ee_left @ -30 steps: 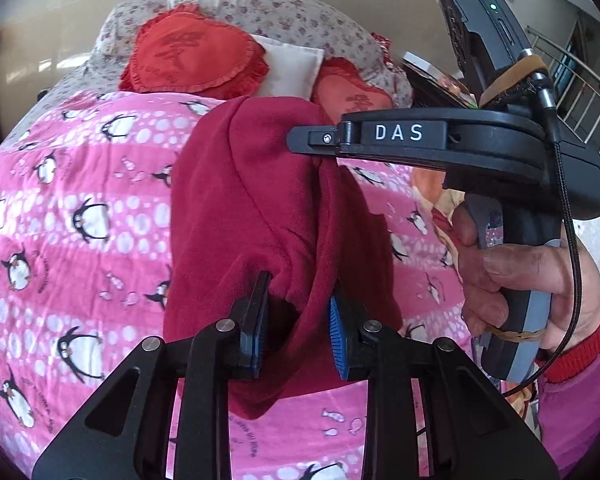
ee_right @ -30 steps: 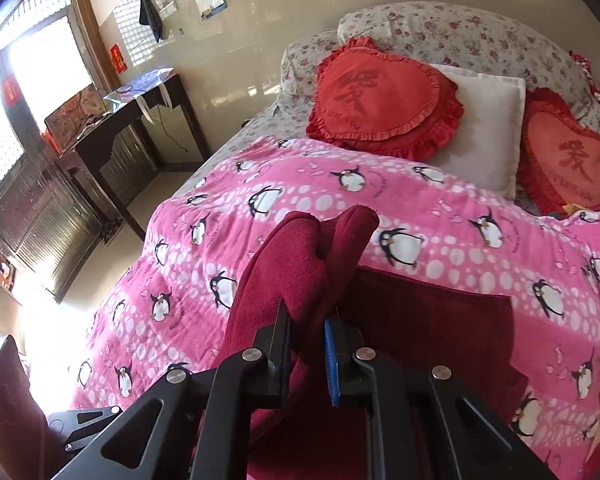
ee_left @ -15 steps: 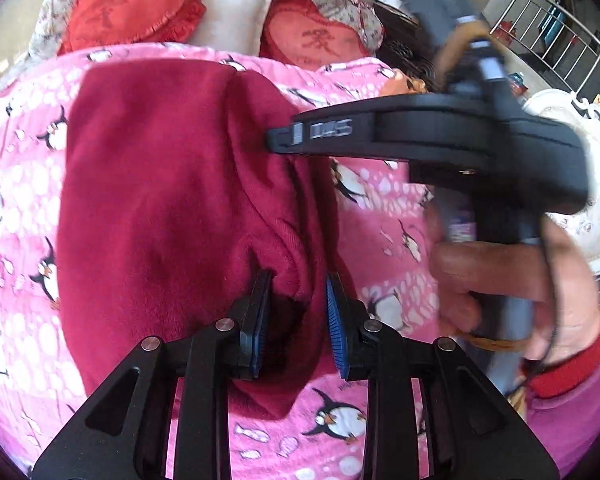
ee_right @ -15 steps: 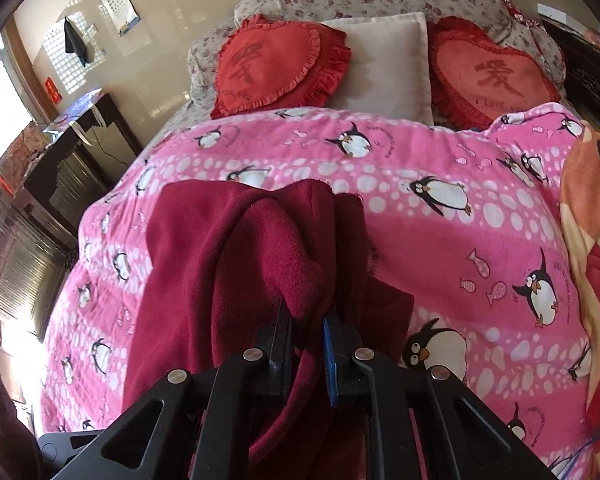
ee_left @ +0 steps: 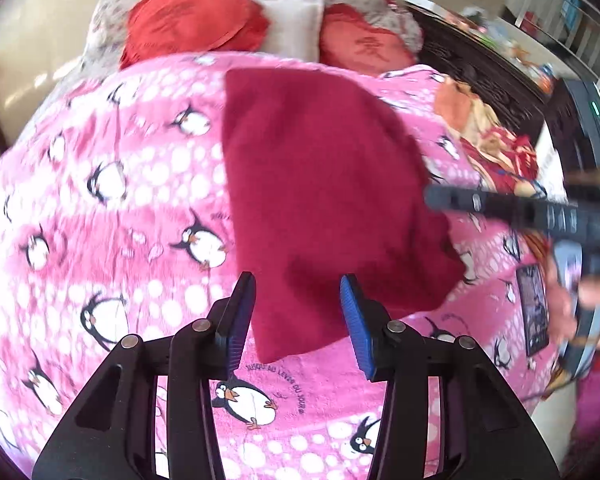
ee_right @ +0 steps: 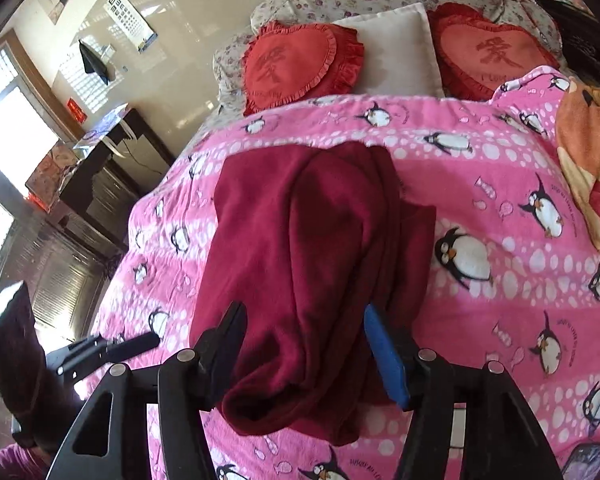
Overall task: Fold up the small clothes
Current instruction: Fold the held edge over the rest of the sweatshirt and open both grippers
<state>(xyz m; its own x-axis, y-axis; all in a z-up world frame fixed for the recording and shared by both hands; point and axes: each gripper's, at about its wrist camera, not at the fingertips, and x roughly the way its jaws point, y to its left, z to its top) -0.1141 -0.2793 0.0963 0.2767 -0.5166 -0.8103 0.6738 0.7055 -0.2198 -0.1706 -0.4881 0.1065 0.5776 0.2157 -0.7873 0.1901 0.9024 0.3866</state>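
A dark red fleece garment (ee_left: 320, 184) lies folded lengthwise on the pink penguin blanket (ee_left: 112, 216). It also shows in the right wrist view (ee_right: 300, 240), with a rumpled near end. My left gripper (ee_left: 298, 312) is open, its jaws straddling the garment's near edge without holding it. My right gripper (ee_right: 304, 344) is open too, jaws either side of the garment's near end. The right gripper shows blurred at the right of the left wrist view (ee_left: 540, 212). The left gripper's tip (ee_right: 112, 350) shows at the lower left of the right wrist view.
Two red heart cushions (ee_right: 300, 64) and a white pillow (ee_right: 396, 48) lie at the bed's head. An orange and red cloth (ee_left: 488, 132) lies at the bed's right side. A phone (ee_left: 534, 308) lies on the blanket. A dark desk (ee_right: 100, 168) stands left of the bed.
Both grippers have opened and let go of the red garment, which now lies flat on the blanket. Both have drawn back a little; the right one has moved off to the right.
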